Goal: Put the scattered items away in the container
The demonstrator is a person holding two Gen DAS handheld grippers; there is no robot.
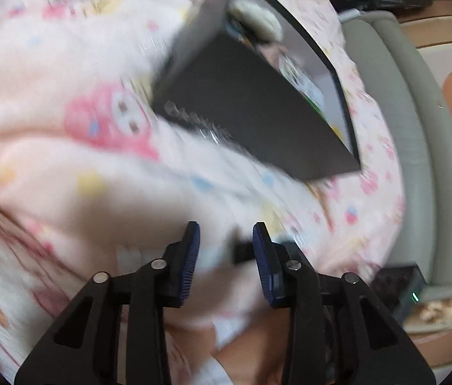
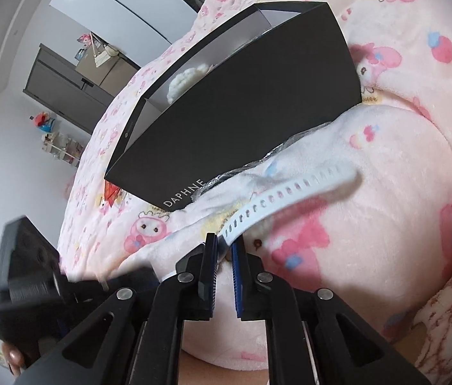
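Two tools are in play, but only the right tool (image 2: 224, 240) matters for the coming move. Its fingers stand a narrow gap apart, with the near end of a white strap (image 2: 290, 192) with punched holes sitting in that gap. Whether the pads press on it I cannot tell. The left tool (image 1: 226, 234) is spread with nothing between its fingers, hovering over the pink blanket (image 2: 386, 192) on the bed, short of the box's near corner.

The black box (image 2: 242, 112) is the container. It sits open on the blanket with a fluffy white thing (image 2: 184, 80) already inside. The strap lies just in front of the box's near long wall. Its long axis runs from the right tool's tips out to the right, roughly parallel to that wall, and its far end is blurred and looks clear of the blanket.

As I judge it, the box's opening is beyond and above the strap, so the strap must rise over the near wall to get in. The right tool is by far the nearer one for that.
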